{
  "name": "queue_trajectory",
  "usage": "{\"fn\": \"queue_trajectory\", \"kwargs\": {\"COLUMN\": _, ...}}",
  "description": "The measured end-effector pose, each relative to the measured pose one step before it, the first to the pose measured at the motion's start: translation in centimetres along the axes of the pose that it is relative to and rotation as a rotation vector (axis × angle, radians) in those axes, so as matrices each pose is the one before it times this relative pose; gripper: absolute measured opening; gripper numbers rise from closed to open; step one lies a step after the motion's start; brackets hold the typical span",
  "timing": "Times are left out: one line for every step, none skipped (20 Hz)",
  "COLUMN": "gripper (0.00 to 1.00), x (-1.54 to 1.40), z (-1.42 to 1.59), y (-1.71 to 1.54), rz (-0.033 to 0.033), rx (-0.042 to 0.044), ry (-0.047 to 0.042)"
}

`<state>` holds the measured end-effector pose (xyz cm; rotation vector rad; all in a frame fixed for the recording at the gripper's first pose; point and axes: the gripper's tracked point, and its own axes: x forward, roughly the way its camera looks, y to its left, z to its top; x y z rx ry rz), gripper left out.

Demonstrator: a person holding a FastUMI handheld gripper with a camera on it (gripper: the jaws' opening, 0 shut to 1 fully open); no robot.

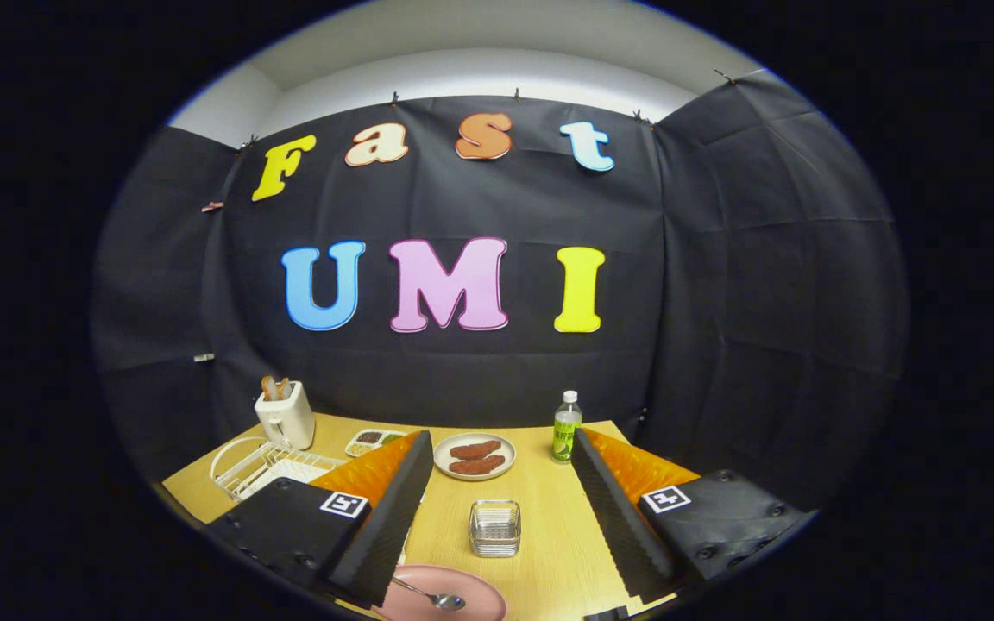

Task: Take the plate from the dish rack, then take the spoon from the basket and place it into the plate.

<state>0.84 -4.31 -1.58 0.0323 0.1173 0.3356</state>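
Note:
A pink plate (454, 591) lies on the wooden table (549, 526) close below, between my fingers and nearer the left one. A metal spoon (435, 596) rests in it, bowl toward the right. Just beyond the plate stands a small wire basket (494, 527), nothing showing inside. The white wire dish rack (260, 466) sits off to the left, partly hidden behind my left finger (393, 509). My gripper (497, 453) is open, raised above the table, with nothing between its fingers.
A white toaster (286, 414) with toast stands behind the rack. A small tray of food (372, 441) and a plate with brown patties (474, 455) lie at the table's back. A clear bottle (566, 427) stands by the right fingertip.

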Motion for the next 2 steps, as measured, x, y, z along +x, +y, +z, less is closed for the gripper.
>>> {"fn": "queue_trajectory", "kwargs": {"gripper": 0.99, "x": 0.267, "z": -0.536, "y": 0.195, "rz": 0.02252, "rx": 0.00458, "ry": 0.01193}}
{"fn": "queue_trajectory", "kwargs": {"gripper": 0.99, "x": 0.383, "z": -0.56, "y": 0.225, "rz": 0.02389, "rx": 0.01025, "ry": 0.013}}
